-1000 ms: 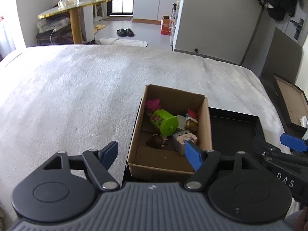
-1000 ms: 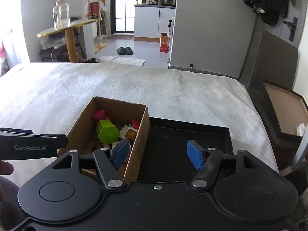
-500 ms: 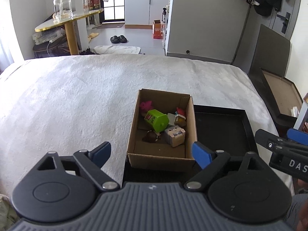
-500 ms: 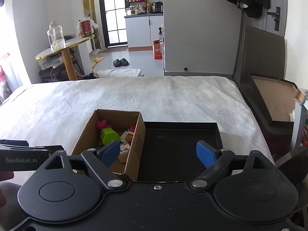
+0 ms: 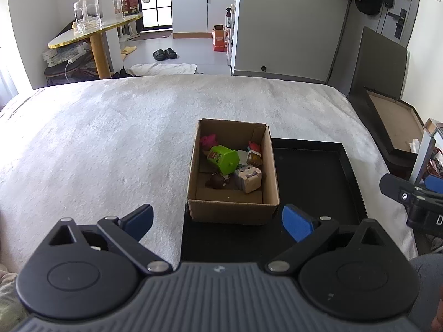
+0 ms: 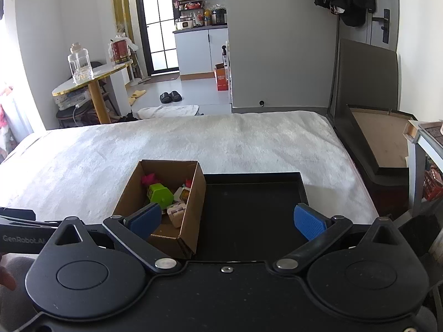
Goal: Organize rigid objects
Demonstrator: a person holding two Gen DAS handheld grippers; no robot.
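Hovering: both claws wide, toys in box (image 5: 232,210).

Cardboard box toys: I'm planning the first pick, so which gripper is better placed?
Probably left. The left gripper is open and centred on the box; the right gripper, also open, faces mostly the tray.

One cardboard box (image 5: 232,207) and one black tray (image 5: 313,177) are seen on the bed. About six toys are counted in the box: one green (image 5: 223,159), one pink (image 5: 208,140), one cube (image 5: 248,177), one dark (image 5: 217,181), one red-topped (image 5: 254,155), one white piece (image 5: 242,155). Two grippers are seen.
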